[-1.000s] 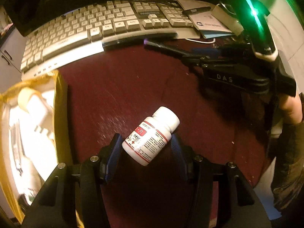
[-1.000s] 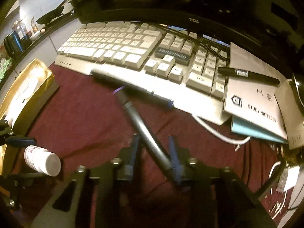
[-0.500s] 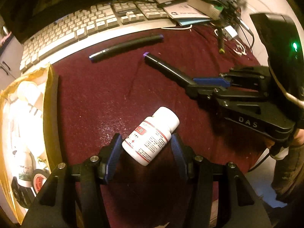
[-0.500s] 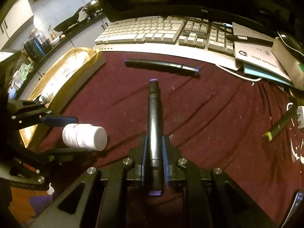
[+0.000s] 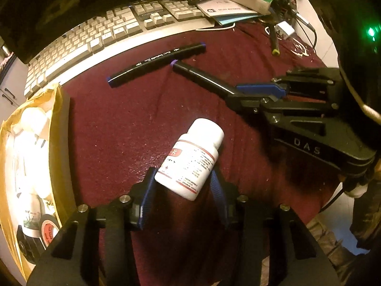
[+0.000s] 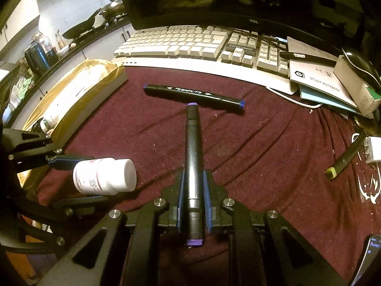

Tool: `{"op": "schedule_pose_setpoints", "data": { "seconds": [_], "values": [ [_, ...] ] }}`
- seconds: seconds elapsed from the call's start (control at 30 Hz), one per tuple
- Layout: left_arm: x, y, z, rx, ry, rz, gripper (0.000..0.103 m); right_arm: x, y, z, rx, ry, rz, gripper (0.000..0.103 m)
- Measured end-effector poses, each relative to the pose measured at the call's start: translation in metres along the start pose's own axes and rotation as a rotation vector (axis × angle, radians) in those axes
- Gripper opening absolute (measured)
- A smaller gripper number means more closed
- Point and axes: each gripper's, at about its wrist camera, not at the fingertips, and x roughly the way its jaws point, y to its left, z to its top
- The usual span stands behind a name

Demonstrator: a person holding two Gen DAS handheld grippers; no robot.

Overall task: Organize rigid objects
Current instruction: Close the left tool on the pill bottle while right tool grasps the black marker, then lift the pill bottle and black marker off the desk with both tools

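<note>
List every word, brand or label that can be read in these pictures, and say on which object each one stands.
"TCL": monitor bezel.
"STUDY NOTEBOOK": notebook cover.
"PANGYINGO", roughly: dark strip on the keyboard.
"DAS": side of the right gripper.
White pill bottle: red and black label print, too small to read.
Black marker on the cloth: white print, blurred.
Keyboard keys: unreadable.

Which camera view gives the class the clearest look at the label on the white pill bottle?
The left wrist view: the white pill bottle lies between that gripper's fingers with its red-edged printed label facing the camera. In the right wrist view the bottle shows from the side, at the picture's left, its label dim and turned partly away.
</note>
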Motion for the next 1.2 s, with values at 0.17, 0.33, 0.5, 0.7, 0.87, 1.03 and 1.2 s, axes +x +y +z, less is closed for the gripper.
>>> {"op": "schedule_pose_setpoints", "data": {
  "seconds": [0.17, 0.33, 0.5, 0.7, 0.87, 1.03, 1.2],
  "values": [
    [-0.002, 0.001, 0.000, -0.032, -0.020, -0.023, 0.041, -0.002, -0.002, -0.001, 0.020, -0.014, 0.009, 0.013],
    [0.000, -0.004, -0.004, -0.002, 0.008, -0.032, 0.040, -0.001, -0.001, -0.001, 0.014, -0.010, 0.014, 0.013],
    [0.000, -0.006, -0.003, 0.012, 0.019, -0.023, 0.048, 0.000, 0.000, -0.001, 0.017, -0.011, 0.016, 0.013],
    [-0.004, -0.009, 0.003, 0.047, 0.010, 0.000, 0.052, 0.000, -0.001, -0.002, 0.019, -0.011, 0.019, 0.013],
    [0.004, -0.015, 0.009, 0.086, 0.031, 0.014, 0.052, -0.001, -0.001, -0.002, 0.021, -0.012, 0.020, 0.013],
    [0.006, -0.016, 0.012, 0.069, 0.014, -0.032, 0.046, -0.001, -0.002, -0.002, 0.021, -0.012, 0.021, 0.013],
    [0.005, -0.013, 0.009, 0.034, -0.008, -0.041, 0.040, -0.002, -0.002, -0.002, 0.024, -0.018, 0.023, 0.013]
  ]
}}
